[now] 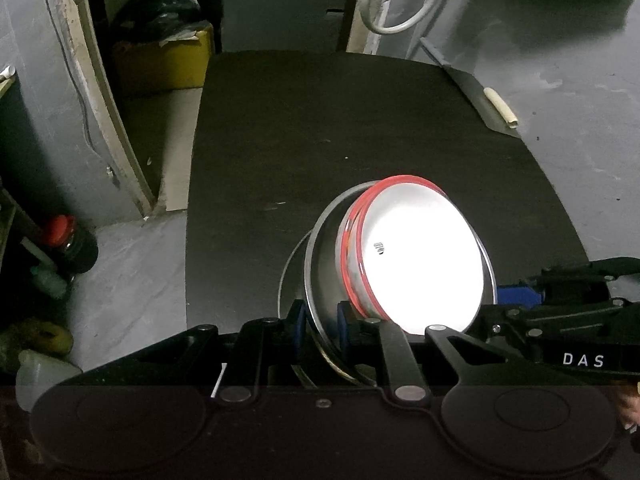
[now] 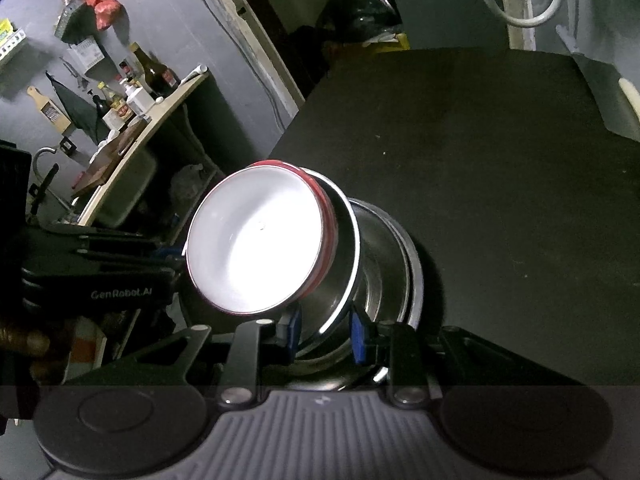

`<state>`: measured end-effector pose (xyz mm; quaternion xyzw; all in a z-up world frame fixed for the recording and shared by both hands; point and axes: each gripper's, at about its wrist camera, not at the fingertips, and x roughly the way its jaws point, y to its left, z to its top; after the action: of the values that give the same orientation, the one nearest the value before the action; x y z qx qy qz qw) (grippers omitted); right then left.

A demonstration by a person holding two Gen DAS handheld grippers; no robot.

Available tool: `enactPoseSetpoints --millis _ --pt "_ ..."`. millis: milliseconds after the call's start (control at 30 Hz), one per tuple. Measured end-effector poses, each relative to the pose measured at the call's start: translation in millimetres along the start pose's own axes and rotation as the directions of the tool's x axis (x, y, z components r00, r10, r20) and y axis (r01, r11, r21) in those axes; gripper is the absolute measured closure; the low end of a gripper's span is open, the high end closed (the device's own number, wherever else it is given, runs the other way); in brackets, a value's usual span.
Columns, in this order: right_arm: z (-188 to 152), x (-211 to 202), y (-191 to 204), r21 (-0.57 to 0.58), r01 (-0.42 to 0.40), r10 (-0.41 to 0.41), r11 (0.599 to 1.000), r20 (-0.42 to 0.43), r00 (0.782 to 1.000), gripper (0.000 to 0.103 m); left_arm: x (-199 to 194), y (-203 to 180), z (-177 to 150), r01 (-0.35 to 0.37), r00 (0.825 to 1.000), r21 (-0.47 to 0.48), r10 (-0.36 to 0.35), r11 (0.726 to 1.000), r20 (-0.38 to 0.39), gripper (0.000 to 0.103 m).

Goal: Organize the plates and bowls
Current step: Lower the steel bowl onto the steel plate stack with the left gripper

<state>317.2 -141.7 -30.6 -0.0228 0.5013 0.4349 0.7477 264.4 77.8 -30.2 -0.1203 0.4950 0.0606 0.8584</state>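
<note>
A stack of dishes sits tilted over the black table [image 1: 320, 128]. A white bowl with a red rim [image 1: 420, 264] nests in a steel bowl [image 1: 324, 264], with another steel rim under it. My left gripper [image 1: 322, 326] is shut on the steel bowl's rim. In the right wrist view the white bowl [image 2: 256, 244] lies in the steel bowl [image 2: 344, 260], above a steel plate [image 2: 400, 272]. My right gripper [image 2: 325, 332] is closed on the steel bowl's rim from the opposite side. Each gripper shows in the other's view, right [image 1: 560, 308] and left [image 2: 120, 268].
A yellow box [image 1: 168, 64] and a white hose [image 1: 396, 4] lie beyond the table's far edge. A red-capped jar [image 1: 68, 240] stands on the floor at left. A counter with bottles [image 2: 132, 96] is at the far left in the right wrist view.
</note>
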Motion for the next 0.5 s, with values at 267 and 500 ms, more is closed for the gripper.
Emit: enactPoseSetpoints --millis 267,500 --pt "2.0 9.8 -2.4 0.018 0.008 -0.008 1.000 -0.020 1.000 0.074 11.5 2.9 3.8 -0.002 1.000 0.002 0.002 1.000 -0.022 0.088" --pt "5.6 16.8 2.0 0.043 0.022 -0.020 0.999 -0.030 0.999 0.074 14.2 0.4 6.0 -0.008 1.000 0.012 0.008 1.000 -0.029 0.088"
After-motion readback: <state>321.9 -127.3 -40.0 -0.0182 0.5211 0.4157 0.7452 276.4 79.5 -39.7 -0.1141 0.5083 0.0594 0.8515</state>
